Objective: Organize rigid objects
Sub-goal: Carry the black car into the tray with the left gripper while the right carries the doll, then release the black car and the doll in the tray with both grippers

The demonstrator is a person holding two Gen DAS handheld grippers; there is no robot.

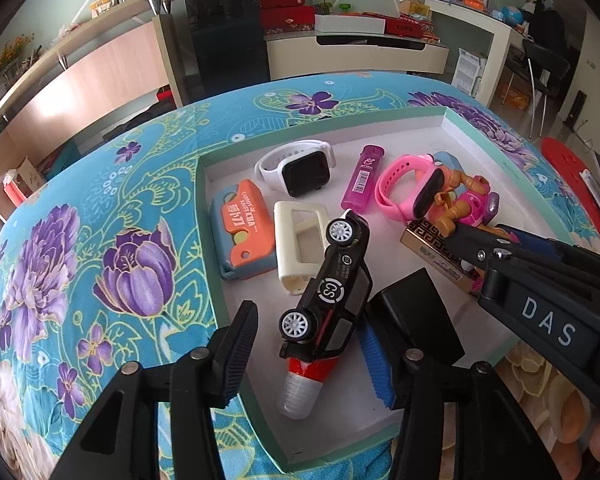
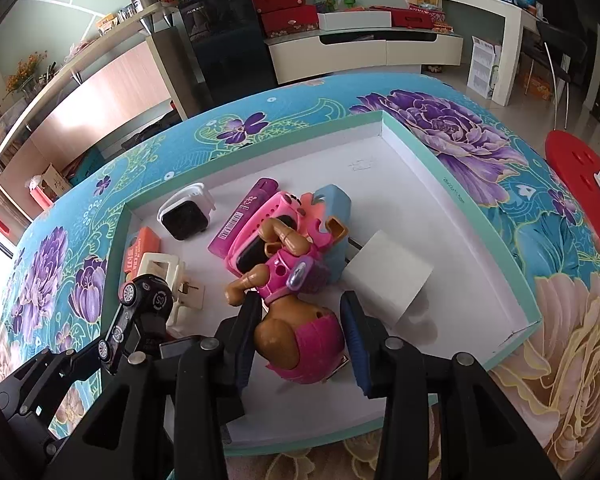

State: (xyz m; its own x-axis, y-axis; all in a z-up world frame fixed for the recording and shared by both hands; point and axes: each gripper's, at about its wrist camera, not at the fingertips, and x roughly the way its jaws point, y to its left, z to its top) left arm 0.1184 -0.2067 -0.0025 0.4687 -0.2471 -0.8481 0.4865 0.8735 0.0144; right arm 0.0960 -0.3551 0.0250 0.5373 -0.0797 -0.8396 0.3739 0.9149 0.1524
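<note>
A shallow white box with a teal rim (image 1: 476,136) (image 2: 460,200) lies on a floral tablecloth. A black toy car (image 1: 332,288) (image 2: 140,320) is tipped on its side inside it, leaning on a red and white tube (image 1: 304,384). My left gripper (image 1: 306,356) stands open around the car, with a gap between its pads and the car. My right gripper (image 2: 302,340) is shut on the head of a pink and brown dog figure (image 2: 296,336) (image 1: 460,204), which lies in the middle of the box.
Also in the box are a white smartwatch (image 1: 300,168), an orange knife case (image 1: 242,228), a cream plastic frame (image 1: 300,240), a magenta lighter (image 1: 362,180), a pink watch (image 1: 404,188), a black block (image 1: 416,312) and a white cube (image 2: 388,276). A red stool (image 2: 580,168) stands at the right.
</note>
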